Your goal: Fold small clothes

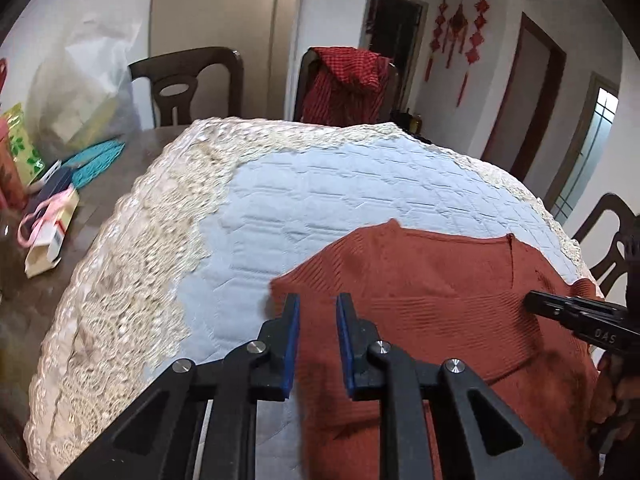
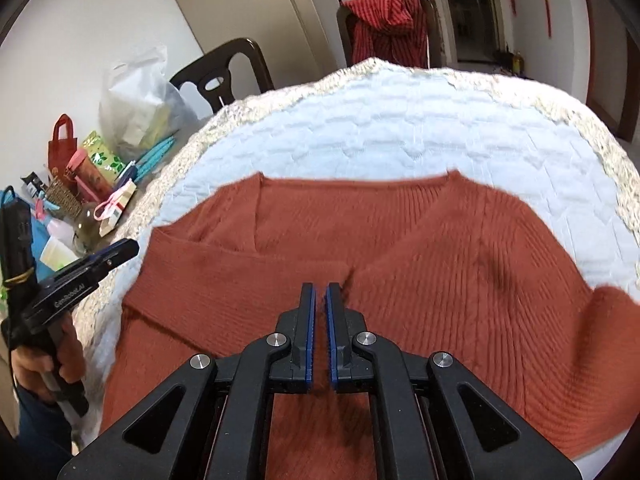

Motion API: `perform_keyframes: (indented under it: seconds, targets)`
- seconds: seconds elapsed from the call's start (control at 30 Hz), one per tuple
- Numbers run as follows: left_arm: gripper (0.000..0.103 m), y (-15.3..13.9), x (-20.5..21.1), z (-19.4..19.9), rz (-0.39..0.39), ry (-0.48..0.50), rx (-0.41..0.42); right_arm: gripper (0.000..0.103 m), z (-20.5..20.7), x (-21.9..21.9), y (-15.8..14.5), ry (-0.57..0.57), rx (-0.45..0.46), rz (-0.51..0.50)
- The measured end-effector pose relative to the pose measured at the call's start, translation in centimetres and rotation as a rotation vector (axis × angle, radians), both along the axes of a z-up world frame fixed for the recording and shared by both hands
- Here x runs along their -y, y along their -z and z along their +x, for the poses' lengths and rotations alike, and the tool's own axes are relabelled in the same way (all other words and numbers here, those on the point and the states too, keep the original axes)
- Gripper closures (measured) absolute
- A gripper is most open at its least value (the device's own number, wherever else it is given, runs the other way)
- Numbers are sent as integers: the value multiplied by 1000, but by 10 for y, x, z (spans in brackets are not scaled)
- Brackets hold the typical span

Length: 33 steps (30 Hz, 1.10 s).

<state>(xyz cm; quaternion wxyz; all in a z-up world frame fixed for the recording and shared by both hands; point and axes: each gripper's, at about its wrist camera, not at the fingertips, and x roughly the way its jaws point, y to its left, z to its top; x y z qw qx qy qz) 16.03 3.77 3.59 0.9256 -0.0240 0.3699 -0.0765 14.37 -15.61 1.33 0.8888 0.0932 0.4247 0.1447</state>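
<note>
Both sleeves lay folded across the sweater (image 2: pixel 400 248); my left tool (image 1: pixel 318 300) stood slightly parted, right tool (image 2: pixel 320 288) nearly closed, both apparently empty; next I needed the hem.

Rust-red sweater (image 2: pixel 420 248) shows ribbed, fuzzy knit, matt all over. Under it the pale blue cloth (image 1: pixel 320 200) is quilted and soft, edged in rough cream lace (image 1: pixel 132 280). Both grippers' frames are matt black plastic with shiny metal pins (image 2: pixel 278 339).

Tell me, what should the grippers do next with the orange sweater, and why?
Probably grab the bottom edge nearest the person and fold it up. The rust-orange sweater lies with both sleeves already folded in, and neither the left hand-held gripper nor the right hand-held gripper holds anything.
</note>
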Motion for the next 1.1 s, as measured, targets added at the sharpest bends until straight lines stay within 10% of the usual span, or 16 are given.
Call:
perform_keyframes:
  seconds: [0.53,1.1]
  targets:
    - [80,31,21,-26,132,9,-72,94,-26,-7,18,-45,-41,-101]
    - [60,-11,40,-92,145,-8,12,82,-93,-2,-14,-77,52,-95]
